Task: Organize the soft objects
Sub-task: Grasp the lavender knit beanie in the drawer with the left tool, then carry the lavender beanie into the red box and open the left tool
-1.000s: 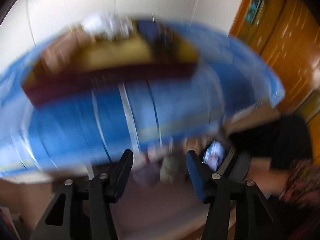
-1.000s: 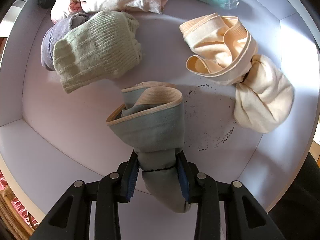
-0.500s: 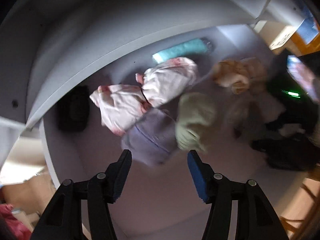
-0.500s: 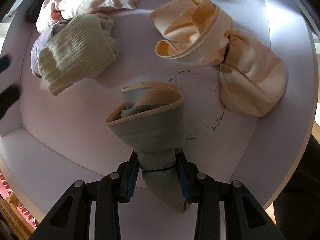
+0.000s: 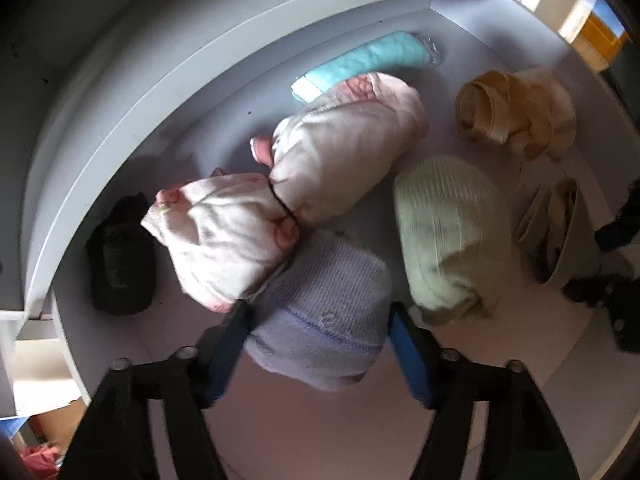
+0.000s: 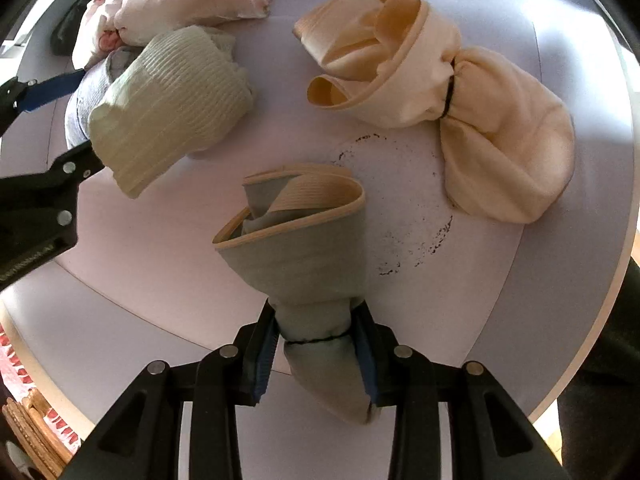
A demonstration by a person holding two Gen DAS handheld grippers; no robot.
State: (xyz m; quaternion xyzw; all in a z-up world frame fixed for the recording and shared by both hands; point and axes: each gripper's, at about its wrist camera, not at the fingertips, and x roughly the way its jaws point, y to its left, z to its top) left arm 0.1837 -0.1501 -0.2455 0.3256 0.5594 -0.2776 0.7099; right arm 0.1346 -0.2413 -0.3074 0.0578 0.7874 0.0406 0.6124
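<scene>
White drawer (image 6: 576, 32) walls frame the whole scene, and its pale floor carries a scatter of rolled clothes. Along the far side lie a teal roll (image 5: 368, 60), a pink bundle (image 5: 280, 184) tied in the middle, and a black bundle (image 5: 120, 256) against the wall. A pale green sock roll (image 5: 448, 232) sits near the centre, touching a lilac sock roll (image 5: 324, 312). A cream bundle (image 6: 440, 92), also tied at its waist, lies by itself toward the other side.

The right gripper (image 6: 316, 348) is pinching a grey-green bundle (image 6: 300, 252) at its tied neck, with the open cuff end pointing into the drawer over the floor; whether it rests on the floor I cannot tell. The left gripper (image 5: 320, 344) has just been spreading its jaws, which now straddle the lilac sock roll without clearly pressing on it.

Judging by the layout, sorting is about midway: several pieces already sit in the drawer but loosely, some piled against each other. What seems left is setting down the grey-green bundle in the free patch by the cream one, and taking hold of the lilac roll to straighten the crowded corner.
</scene>
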